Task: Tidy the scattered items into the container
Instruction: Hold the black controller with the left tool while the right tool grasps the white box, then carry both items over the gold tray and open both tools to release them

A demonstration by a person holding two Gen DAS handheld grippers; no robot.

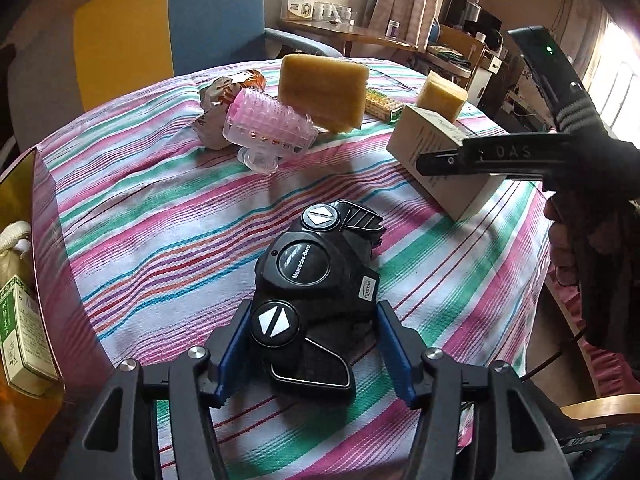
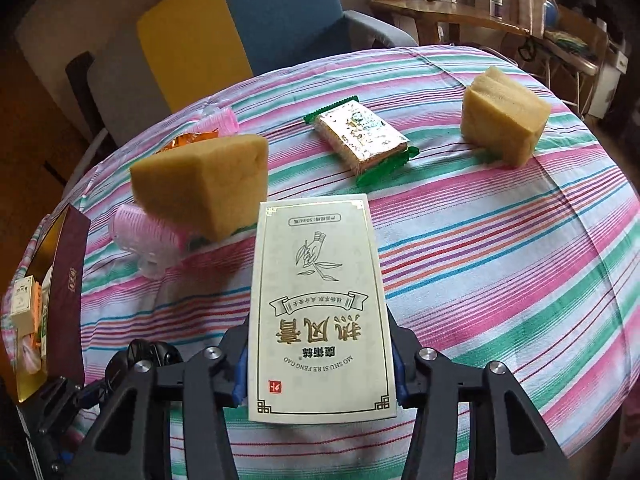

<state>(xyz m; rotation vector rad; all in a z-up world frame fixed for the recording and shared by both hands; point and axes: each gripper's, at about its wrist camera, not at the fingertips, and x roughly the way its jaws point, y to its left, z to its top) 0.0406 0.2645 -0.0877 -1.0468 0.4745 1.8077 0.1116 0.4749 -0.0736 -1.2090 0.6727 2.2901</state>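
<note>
My left gripper (image 1: 310, 350) has its blue pads on both sides of a black Mercedes-Benz toy controller (image 1: 312, 292) lying on the striped tablecloth; the right pad stands slightly off it. My right gripper (image 2: 318, 364) is shut on a white box with Chinese print (image 2: 318, 308), also visible in the left wrist view (image 1: 436, 152). The container, a gold and maroon box (image 1: 24, 184), sits at the table's left edge (image 2: 68, 264) and holds a small green-white box (image 1: 20, 332). A large sponge (image 2: 204, 184), a smaller sponge (image 2: 502, 114), a pink roller (image 1: 268, 124) and a biscuit packet (image 2: 360, 136) lie on the table.
A crumpled snack wrapper (image 1: 224, 92) lies behind the pink roller. A blue and yellow chair (image 1: 176, 24) stands beyond the table. A wooden side table (image 2: 448, 12) with boxes and jars is at the back right. The round table's edge falls away on the right.
</note>
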